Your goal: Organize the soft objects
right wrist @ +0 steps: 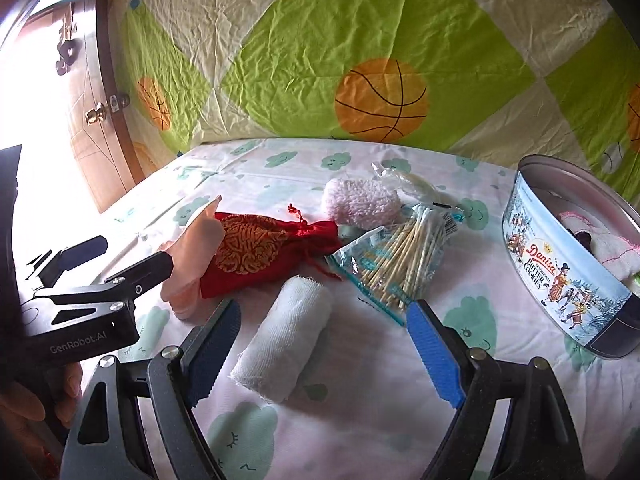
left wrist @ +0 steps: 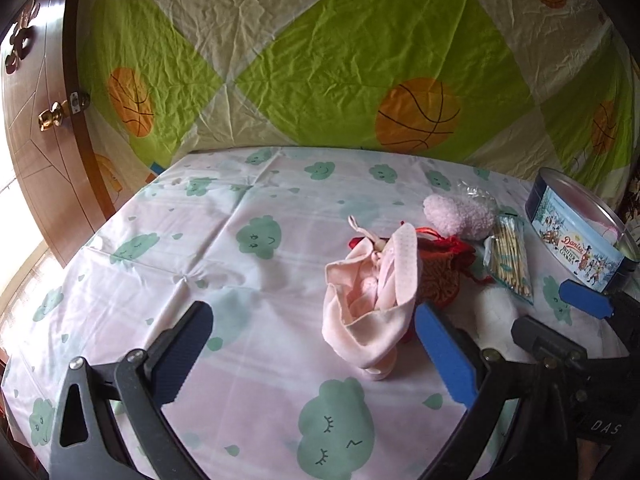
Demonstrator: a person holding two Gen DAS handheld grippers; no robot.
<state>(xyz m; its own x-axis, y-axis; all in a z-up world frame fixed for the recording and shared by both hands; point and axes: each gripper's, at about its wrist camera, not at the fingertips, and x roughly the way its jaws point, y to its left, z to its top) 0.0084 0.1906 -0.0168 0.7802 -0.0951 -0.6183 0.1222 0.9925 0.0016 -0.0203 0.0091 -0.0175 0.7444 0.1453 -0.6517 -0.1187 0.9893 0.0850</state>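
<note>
The left gripper [left wrist: 312, 328] is hovering with its fingers spread wide and gripping nothing; the pink cloth [left wrist: 372, 300] is lying between them on the desk [left wrist: 160, 240]. The right gripper [right wrist: 324, 344] is likewise standing wide open and empty, its fingers flanking the rolled white towel [right wrist: 284, 340]. The red pouch [right wrist: 260, 248], fluffy pink sock [right wrist: 360, 200] and cotton swab packet [right wrist: 396, 256] are lying beside the open cookie tin [right wrist: 560, 272], which is holding a pink-edged cloth [right wrist: 604, 244].
</note>
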